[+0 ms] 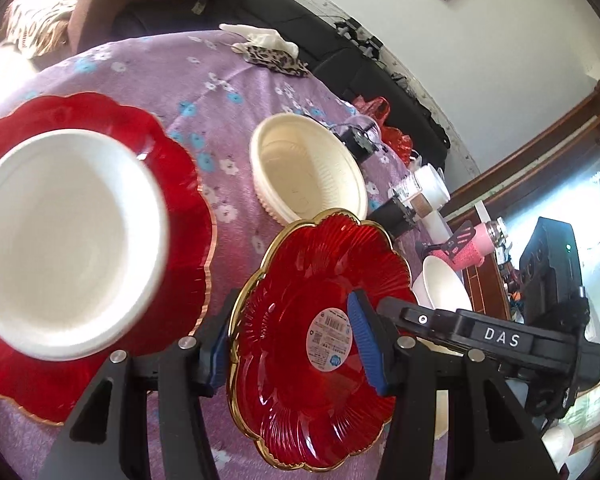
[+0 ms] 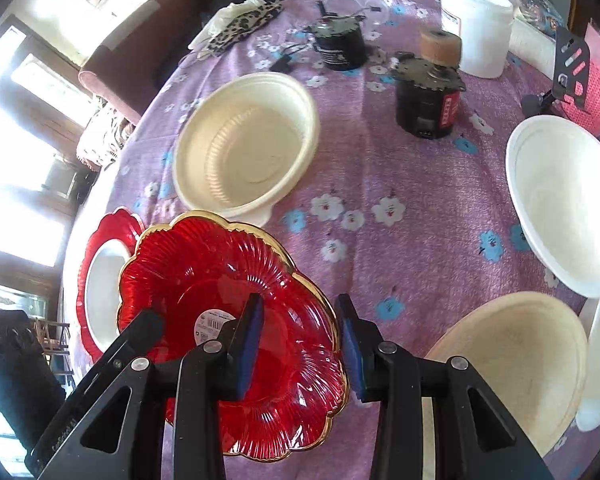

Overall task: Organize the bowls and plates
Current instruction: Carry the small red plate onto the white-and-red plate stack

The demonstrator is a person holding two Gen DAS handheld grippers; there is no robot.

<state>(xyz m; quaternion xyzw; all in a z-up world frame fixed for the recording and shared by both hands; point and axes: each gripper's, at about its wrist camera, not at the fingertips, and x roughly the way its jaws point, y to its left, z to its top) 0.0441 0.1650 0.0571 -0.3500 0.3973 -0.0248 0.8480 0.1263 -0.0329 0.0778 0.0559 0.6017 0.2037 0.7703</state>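
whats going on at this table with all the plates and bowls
A person with a handheld gripper in each hand is sorting dishes on a table with a purple flowered cloth. Both grippers, left and right, are clamped on opposite edges of the same gold-rimmed red plate, which looks tilted. To one side, a white bowl already sits on a second red plate. A cream bowl and other pale bowls wait on the cloth, among motors and a white tub.

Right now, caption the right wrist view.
Both hand-held grippers grip a gold-rimmed red plate above the floral tablecloth.
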